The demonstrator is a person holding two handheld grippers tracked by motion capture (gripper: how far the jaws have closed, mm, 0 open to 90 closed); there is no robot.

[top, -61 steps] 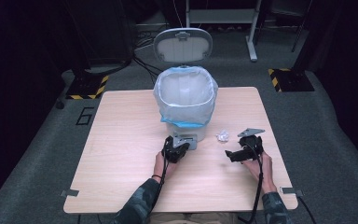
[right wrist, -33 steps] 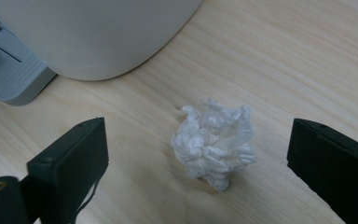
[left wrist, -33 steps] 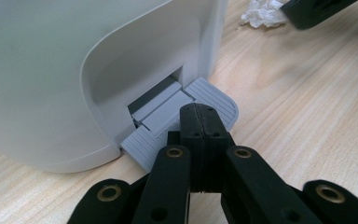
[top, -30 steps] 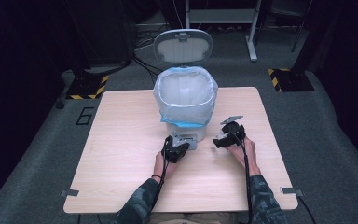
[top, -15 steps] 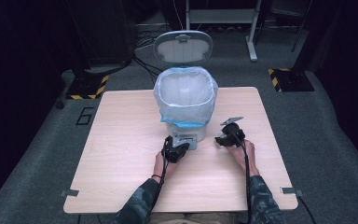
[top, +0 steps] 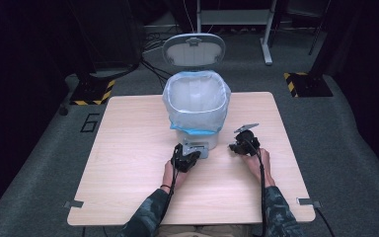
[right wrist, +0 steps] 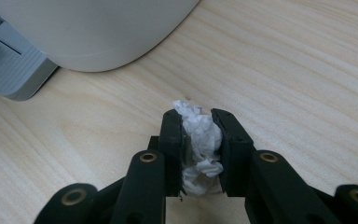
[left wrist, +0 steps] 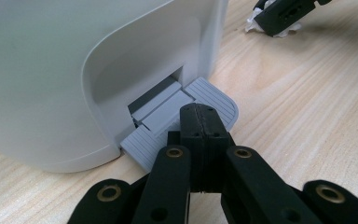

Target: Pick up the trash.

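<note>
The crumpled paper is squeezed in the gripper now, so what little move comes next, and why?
Probably lift the crumpled paper off the table. The right hand-held gripper has just been closing and now pinches it, while the left hand-held gripper, shut, presses the pedal, so the lid stands open over the lined bin.

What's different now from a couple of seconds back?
The right gripper slid left toward the bin, and its jaws have just been closing onto the crumpled tissue. The left gripper stayed shut on the pedal, and the lid stayed open.
</note>
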